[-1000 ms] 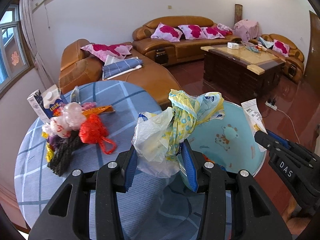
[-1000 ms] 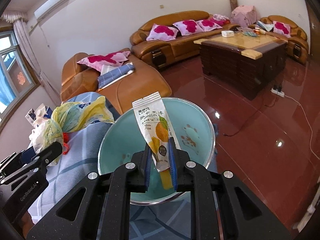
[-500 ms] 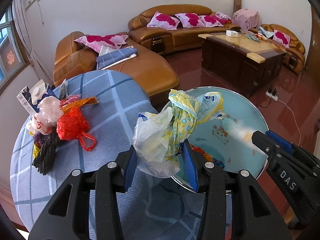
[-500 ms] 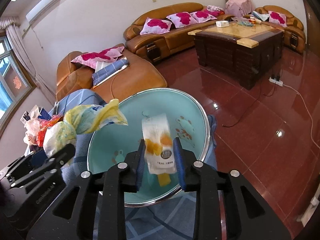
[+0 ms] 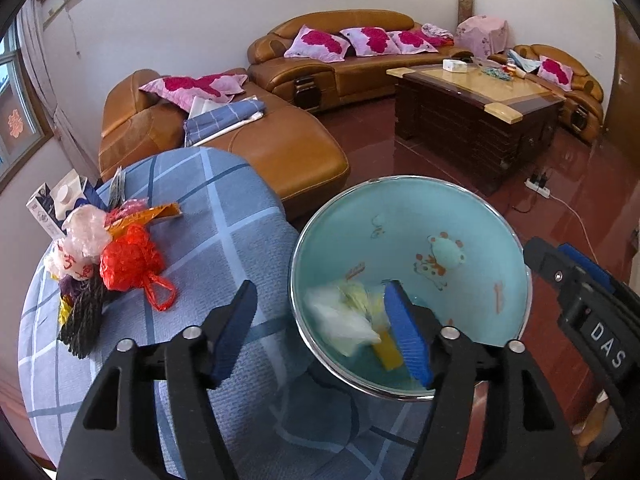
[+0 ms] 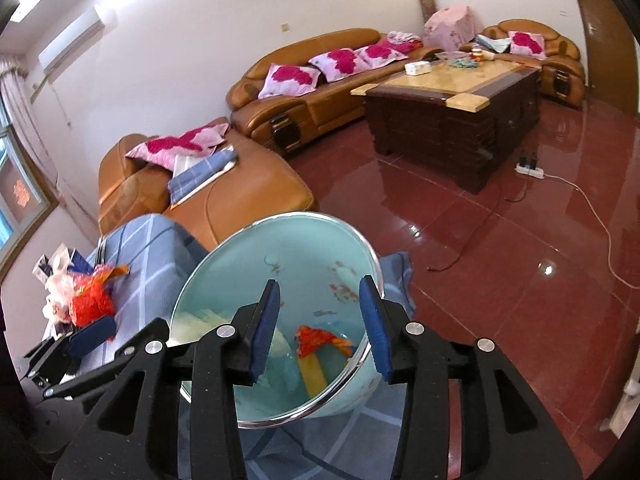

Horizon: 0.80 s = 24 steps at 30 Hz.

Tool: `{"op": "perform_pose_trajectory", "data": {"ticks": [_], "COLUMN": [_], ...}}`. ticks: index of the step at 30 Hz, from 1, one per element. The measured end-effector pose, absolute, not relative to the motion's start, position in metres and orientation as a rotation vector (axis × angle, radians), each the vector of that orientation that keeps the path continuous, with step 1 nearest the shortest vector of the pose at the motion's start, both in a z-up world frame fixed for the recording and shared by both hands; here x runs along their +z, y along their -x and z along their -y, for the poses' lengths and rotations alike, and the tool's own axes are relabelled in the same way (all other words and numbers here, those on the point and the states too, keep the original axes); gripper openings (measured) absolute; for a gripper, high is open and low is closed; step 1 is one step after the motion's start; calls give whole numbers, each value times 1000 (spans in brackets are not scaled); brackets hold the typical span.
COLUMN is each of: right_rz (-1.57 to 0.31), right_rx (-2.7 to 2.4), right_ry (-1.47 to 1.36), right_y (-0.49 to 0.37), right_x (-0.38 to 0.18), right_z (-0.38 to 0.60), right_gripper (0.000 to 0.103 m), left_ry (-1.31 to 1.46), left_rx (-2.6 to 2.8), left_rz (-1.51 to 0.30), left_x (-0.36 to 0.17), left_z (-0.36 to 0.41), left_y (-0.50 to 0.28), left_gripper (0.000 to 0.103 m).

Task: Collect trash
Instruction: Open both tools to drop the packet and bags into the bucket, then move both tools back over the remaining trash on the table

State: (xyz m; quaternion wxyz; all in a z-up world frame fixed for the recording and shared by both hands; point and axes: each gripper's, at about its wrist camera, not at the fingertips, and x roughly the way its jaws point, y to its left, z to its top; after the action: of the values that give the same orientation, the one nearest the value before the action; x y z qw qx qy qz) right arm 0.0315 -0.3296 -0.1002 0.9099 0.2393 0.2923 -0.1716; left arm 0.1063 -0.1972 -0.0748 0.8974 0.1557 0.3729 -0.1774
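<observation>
A round worktop (image 5: 224,236) under a blue checked cloth carries a glossy turquoise basin (image 5: 472,216) with a bright metal rim and small cartoon prints inside. In the basin lie crumpled trash: a blurred white and yellow plastic bag (image 5: 344,316), a flat yellow packet (image 6: 314,372) and an orange-red wrapper (image 6: 320,338). More trash is heaped at the worktop's far left edge: a crinkled red net bag (image 5: 130,258), pale pink plastic (image 5: 86,230), a dark knitted piece (image 5: 84,316) and a carton (image 5: 50,206). The left tool (image 5: 320,332) is opening, jaws wide, nothing pressed between its blue pads. The right tool (image 6: 322,326) is opening too, empty, above the basin.
</observation>
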Motion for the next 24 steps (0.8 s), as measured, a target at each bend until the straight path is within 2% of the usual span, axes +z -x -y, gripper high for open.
{"op": "perform_pose_trajectory", "data": {"ticks": [3,8,11,24], "right_rz": [-592,-588,-584,-602], "right_rx": [-358,-350,-344,-279], "right_ry": [-498,-494,-483,-405], "right_y": [-29,-29,-29,-37], "right_x": [-98,-97,-95,-93], "right_z": [332,330,326,296], "right_gripper": [42,42,42,45], "left_ry": [-315,-300,-287,-261], "left_rx": [-361,-338,-320,-230], "left_rz": [-760,-751,-754,-762], "left_x": [-71,-66,-65,-69], "left_z": [194,182,171,99], "left_y": [-104,-103,-104,-107], "left_gripper": [78,79,84,85]}}
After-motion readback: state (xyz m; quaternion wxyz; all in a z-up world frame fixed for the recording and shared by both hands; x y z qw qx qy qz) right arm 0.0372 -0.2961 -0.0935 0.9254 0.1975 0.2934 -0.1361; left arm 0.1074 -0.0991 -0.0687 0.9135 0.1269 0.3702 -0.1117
